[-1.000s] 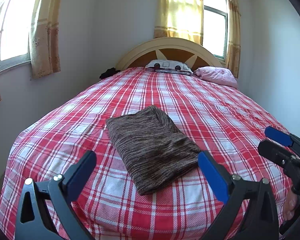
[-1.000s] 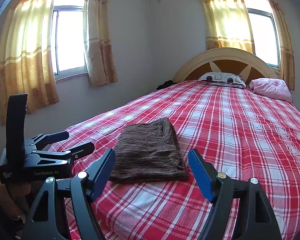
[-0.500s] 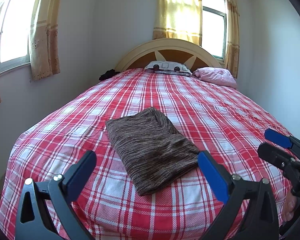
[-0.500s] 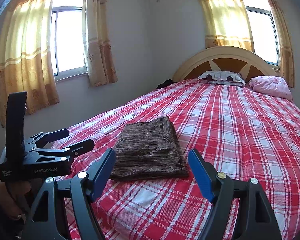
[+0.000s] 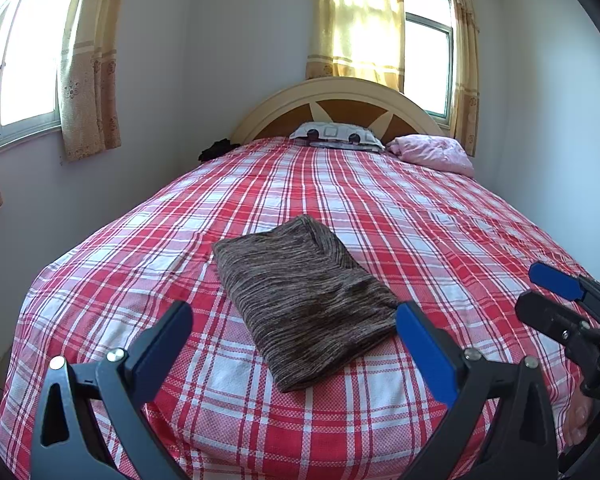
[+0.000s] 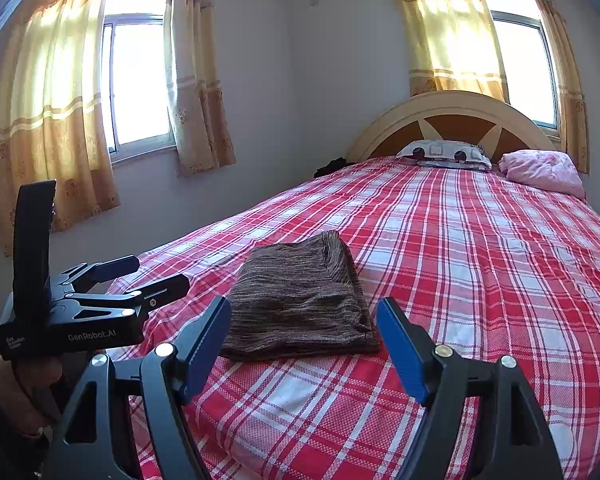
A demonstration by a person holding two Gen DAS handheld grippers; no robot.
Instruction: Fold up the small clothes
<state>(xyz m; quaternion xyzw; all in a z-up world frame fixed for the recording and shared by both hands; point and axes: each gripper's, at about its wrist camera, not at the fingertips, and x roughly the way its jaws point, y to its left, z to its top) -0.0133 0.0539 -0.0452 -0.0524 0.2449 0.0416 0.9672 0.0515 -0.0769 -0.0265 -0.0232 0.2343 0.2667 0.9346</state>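
A brown striped knit garment (image 5: 304,296) (image 6: 300,300) lies folded into a flat rectangle on the red plaid bedspread (image 5: 420,216) (image 6: 480,248), near the foot of the bed. My left gripper (image 5: 296,328) hovers open just short of its near edge, nothing between the blue pads. My right gripper (image 6: 304,320) is open too, held back from the garment's near edge and empty. In the right wrist view the left gripper (image 6: 140,276) shows at the left in a hand. The left wrist view catches the right gripper's fingers (image 5: 556,284) at the right.
At the head of the bed are a patterned pillow (image 5: 336,134), a pink bundle of cloth (image 5: 432,152) and a curved wooden headboard (image 5: 340,96). A dark item (image 5: 216,148) sits by the left wall. Curtained windows line the walls.
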